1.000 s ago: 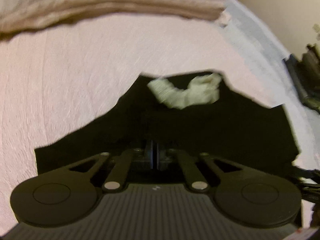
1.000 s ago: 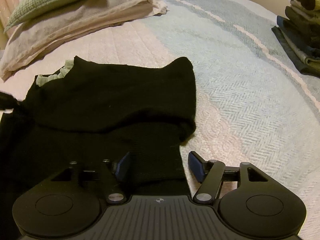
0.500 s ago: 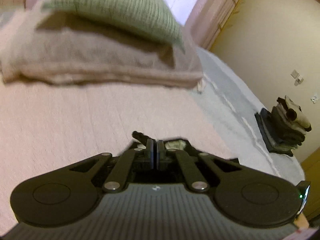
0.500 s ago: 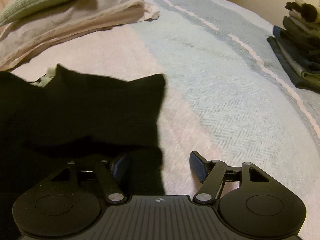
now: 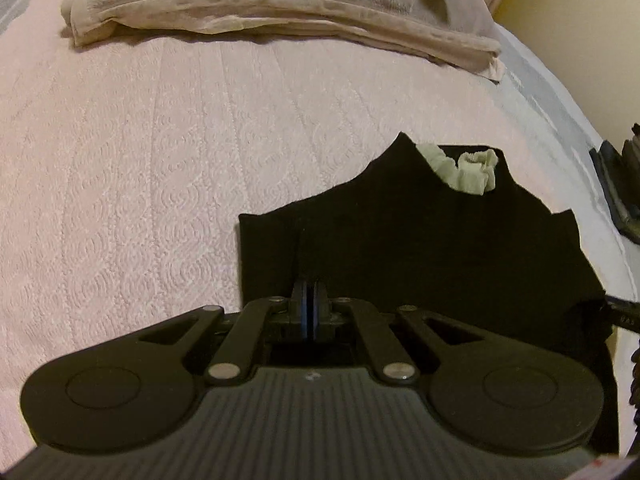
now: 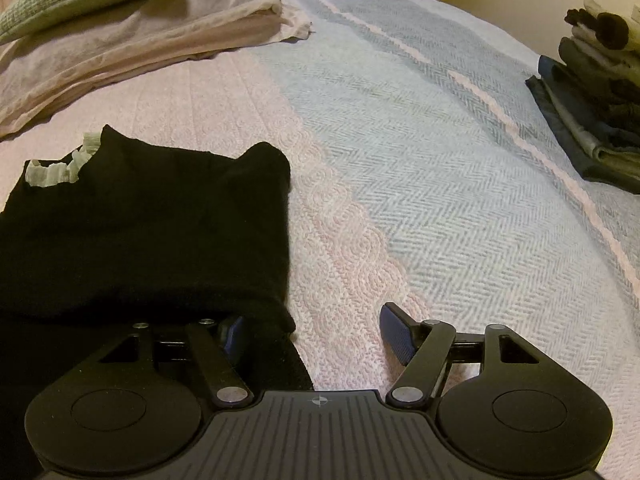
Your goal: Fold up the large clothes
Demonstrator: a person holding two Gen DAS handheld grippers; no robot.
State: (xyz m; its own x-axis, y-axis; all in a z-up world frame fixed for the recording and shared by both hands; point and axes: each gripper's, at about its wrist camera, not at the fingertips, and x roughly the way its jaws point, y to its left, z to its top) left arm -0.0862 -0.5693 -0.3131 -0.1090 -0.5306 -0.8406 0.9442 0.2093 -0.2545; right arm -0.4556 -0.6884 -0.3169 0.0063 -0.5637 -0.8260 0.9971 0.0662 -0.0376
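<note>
While its jaws are staying pressed together, seemingly pinching the black garment (image 5: 420, 248) just ahead, the left gripper (image 5: 308, 308) is now lying low again. The right gripper (image 6: 316, 332) is hovering with jaws spread, the garment's folded edge lying by its left finger

Home bedroom: quilted bedspread (image 6: 420, 168), pillows (image 6: 132, 36), folded clothes stack (image 6: 596, 92).

Garment (image 6: 152, 216) on bed (image 6: 400, 160); pillows (image 6: 120, 32) behind; stack (image 6: 596, 92) right
</note>
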